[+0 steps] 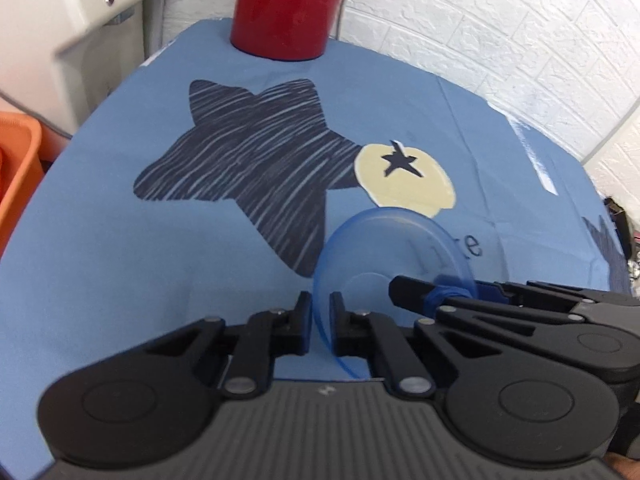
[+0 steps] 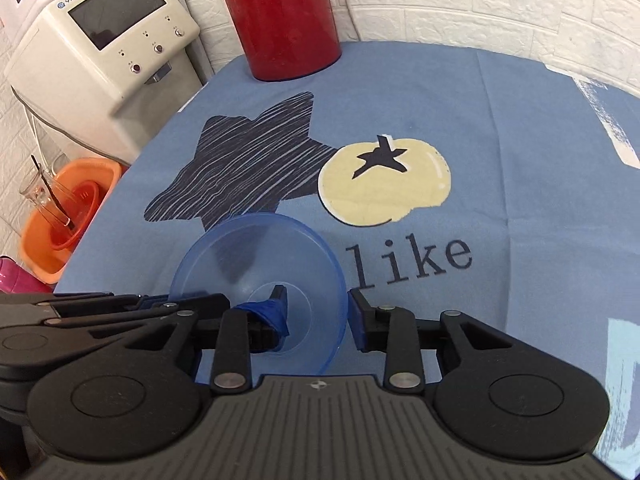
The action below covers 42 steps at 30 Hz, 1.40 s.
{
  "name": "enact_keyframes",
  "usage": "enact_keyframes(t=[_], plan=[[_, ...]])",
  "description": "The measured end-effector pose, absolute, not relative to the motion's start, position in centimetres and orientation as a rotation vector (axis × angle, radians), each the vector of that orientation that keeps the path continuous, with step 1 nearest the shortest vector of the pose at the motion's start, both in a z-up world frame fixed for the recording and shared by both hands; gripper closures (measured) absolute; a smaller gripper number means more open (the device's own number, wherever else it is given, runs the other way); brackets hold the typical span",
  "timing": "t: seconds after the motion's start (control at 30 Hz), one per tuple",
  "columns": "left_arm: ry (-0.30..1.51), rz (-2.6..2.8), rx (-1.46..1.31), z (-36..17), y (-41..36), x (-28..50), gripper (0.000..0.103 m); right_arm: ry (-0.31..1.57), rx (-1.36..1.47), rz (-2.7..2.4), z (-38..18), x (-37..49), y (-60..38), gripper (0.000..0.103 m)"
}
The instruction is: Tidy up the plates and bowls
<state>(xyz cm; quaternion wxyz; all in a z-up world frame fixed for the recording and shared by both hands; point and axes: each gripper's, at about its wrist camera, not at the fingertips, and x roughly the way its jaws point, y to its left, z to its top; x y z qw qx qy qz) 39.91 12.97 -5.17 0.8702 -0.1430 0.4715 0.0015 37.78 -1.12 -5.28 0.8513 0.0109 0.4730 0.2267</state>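
Your left hand-held gripper point(image 1: 319, 326) pinches the blue bowl's point(image 2: 258, 280) rim near the bench's front edge; your right hand-held gripper point(image 2: 318, 314) straddles the opposite rim, spread. Close gently before lifting.

Both the left gripper point(image 1: 319, 326) and the right gripper point(image 2: 316, 316) are matte black linkages with silver pivot pins, ribbed grey bases and blue-taped fingertips point(image 2: 269, 312).

"like" printed on tablecloth point(image 2: 520, 92); "YIMAO" on white appliance point(image 2: 100, 60).
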Motion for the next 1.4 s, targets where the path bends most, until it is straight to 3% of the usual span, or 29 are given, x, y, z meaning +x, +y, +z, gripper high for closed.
enact_keyframes(t=[0.27, 0.47, 0.8, 1.1, 1.2, 1.4], plan=[[1.016, -0.024, -0.287, -4.4, 11.1, 37.0, 0.102, 1.09, 0.14, 0.438, -5.4, 34.6, -3.8, 0.083], [0.997, 0.001, -0.269, -5.0, 10.6, 36.1, 0.1, 1.069, -0.011, 0.416, -5.6, 33.2, -2.7, 0.083], [0.948, 0.045, -0.252, -6.5, 11.7, 35.9, 0.056, 0.964, -0.152, 0.43, -6.7, 33.1, -2.9, 0.076], [0.939, 0.046, -0.244, -6.6, 12.1, 35.9, 0.052, 0.932, -0.128, 0.398, -6.8, 32.6, -2.8, 0.074], [0.949, 0.045, -0.242, -6.6, 12.0, 35.9, 0.045, 0.951, -0.129, 0.393, -6.7, 32.8, -2.9, 0.074], [0.976, -0.006, -0.313, -6.6, 12.4, 35.4, 0.044, 0.973, -0.098, 0.377, -5.7, 32.4, -3.6, 0.073]])
